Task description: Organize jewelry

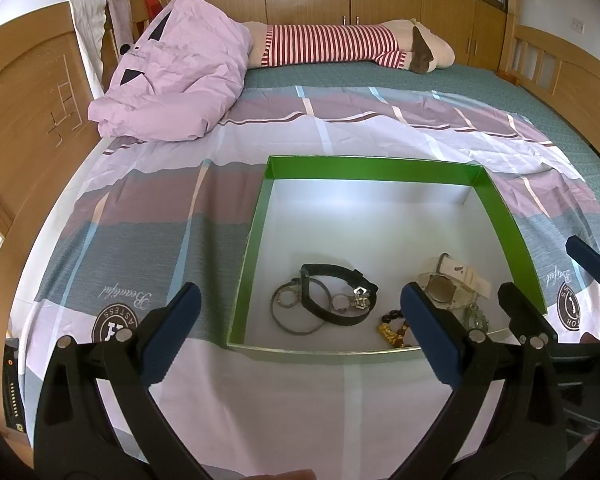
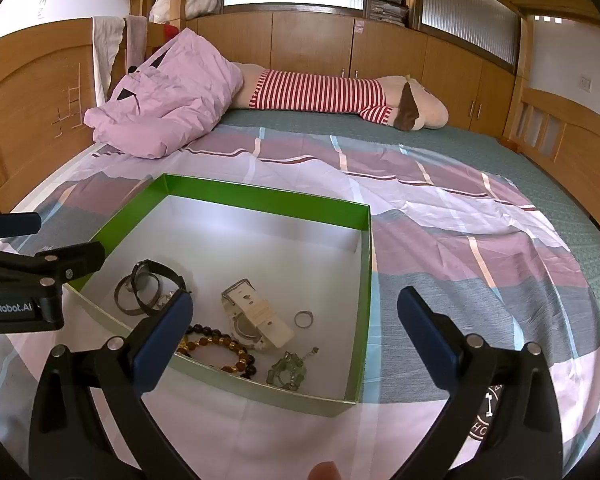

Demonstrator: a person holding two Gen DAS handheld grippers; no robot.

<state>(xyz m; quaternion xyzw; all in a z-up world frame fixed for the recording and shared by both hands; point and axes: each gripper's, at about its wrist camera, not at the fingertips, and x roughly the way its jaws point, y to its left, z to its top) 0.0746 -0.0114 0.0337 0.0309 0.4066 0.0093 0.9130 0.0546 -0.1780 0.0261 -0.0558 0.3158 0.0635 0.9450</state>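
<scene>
A shallow green-walled box point(image 1: 374, 167) point(image 2: 268, 200) with a white floor lies on the bed. Inside it are a black watch point(image 1: 336, 280) point(image 2: 156, 270), thin bangles point(image 1: 290, 312) point(image 2: 124, 300), a white watch point(image 1: 456, 280) point(image 2: 252, 312), a brown and gold bead bracelet point(image 1: 392, 326) point(image 2: 220, 344), a greenish chain piece point(image 1: 476, 318) point(image 2: 290, 368) and a small ring point(image 2: 303, 319). My left gripper point(image 1: 300, 330) hovers open at the box's near edge. My right gripper point(image 2: 294, 328) is open over the box's near right corner, with nothing between its fingers. The right gripper's fingers point(image 1: 584, 256) also show in the left wrist view.
The bed has a plaid pink and grey sheet point(image 1: 148, 248) point(image 2: 480, 248). A crumpled pink quilt point(image 1: 180, 76) and a striped plush toy point(image 1: 340, 44) lie at the far side. Wooden bed boards point(image 1: 24, 120) point(image 2: 572, 148) flank the bed. A dark device point(image 1: 14, 384) sits at the left edge.
</scene>
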